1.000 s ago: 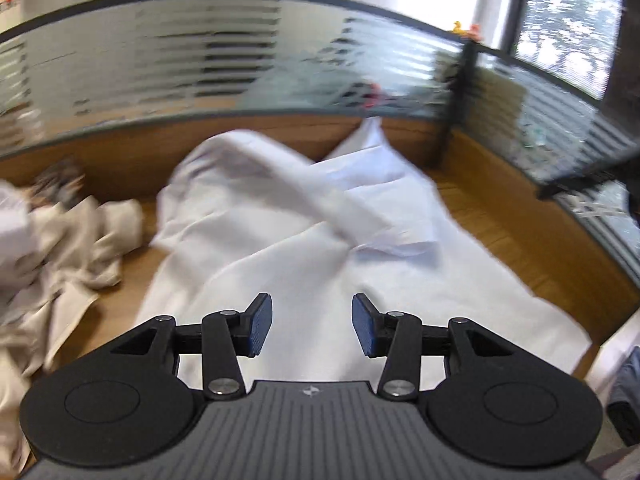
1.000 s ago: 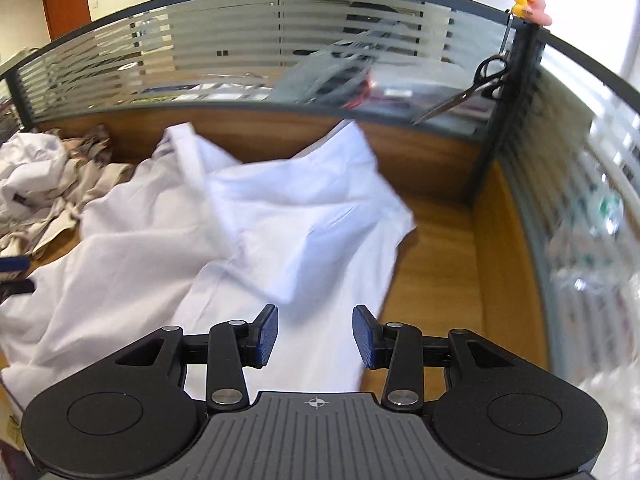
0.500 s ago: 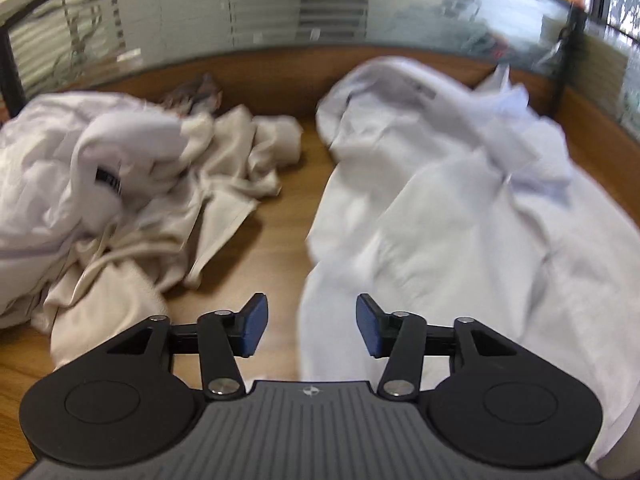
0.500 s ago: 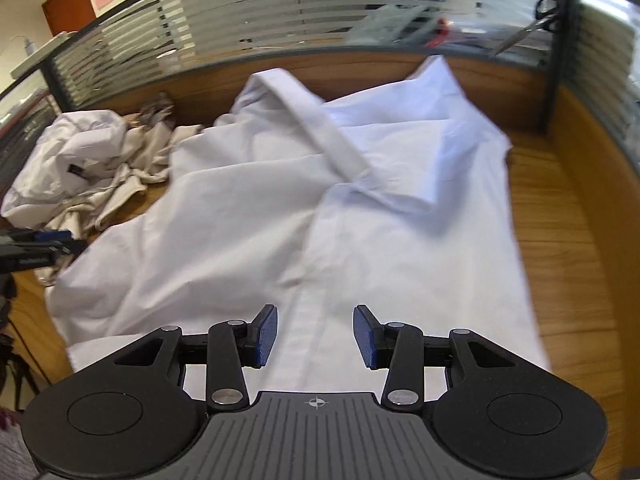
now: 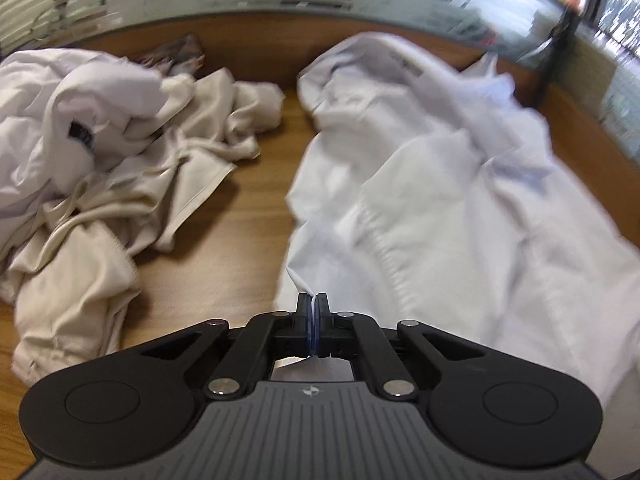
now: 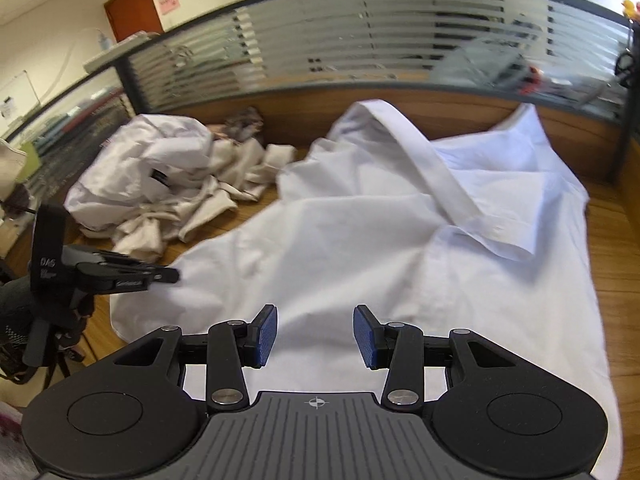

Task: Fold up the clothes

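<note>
A white shirt [image 5: 440, 208] lies spread over the wooden desk [image 5: 224, 264]. In the left wrist view my left gripper [image 5: 313, 300] is shut, and a thin edge of the shirt's near left side is pinched between its pads. In the right wrist view the same shirt [image 6: 360, 240] fills the middle, with a long sleeve [image 6: 432, 176] lying diagonally across it. The left gripper [image 6: 172, 276] shows at the shirt's left edge. My right gripper [image 6: 316, 336] hovers open above the shirt's near part, with nothing between its blue pads.
A crumpled pile of white and cream clothes [image 5: 100, 152] sits to the left of the shirt, also visible as a pile [image 6: 160, 176] in the right wrist view. A wood and frosted-glass partition [image 6: 360, 40] walls the desk at the back and right. A dark patterned item [image 5: 176, 50] lies behind the pile.
My left gripper swung left to the shirt's near left edge and shut on it. My right gripper moved left over the shirt's near part, still open.
</note>
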A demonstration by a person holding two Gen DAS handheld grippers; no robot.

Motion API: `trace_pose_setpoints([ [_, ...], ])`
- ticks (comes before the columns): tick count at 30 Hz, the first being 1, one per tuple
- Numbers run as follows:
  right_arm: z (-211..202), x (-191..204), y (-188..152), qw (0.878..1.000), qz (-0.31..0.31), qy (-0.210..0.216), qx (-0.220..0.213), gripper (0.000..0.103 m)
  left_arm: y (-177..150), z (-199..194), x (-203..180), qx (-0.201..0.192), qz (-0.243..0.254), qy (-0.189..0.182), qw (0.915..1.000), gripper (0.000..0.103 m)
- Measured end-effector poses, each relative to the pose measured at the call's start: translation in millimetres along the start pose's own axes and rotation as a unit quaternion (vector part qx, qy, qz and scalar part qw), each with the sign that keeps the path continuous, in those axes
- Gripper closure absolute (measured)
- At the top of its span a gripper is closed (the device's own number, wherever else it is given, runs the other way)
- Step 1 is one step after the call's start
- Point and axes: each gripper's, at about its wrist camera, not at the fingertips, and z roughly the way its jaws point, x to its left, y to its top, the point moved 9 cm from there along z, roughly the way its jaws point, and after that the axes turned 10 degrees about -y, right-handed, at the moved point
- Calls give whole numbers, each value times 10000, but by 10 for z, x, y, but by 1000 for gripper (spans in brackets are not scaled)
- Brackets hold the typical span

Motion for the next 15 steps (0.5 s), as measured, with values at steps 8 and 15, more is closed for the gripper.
trace_pose_setpoints([
  [8, -89, 567, -119, 9982, 461, -323, -185, 58, 504, -13, -864, -78, 1173, -1767, 9772, 103],
  [15, -61, 770, -543, 9776, 1595, -1373, -45, 58, 288, 536, -1378, 511, 2015, -2757, 9385, 101],
])
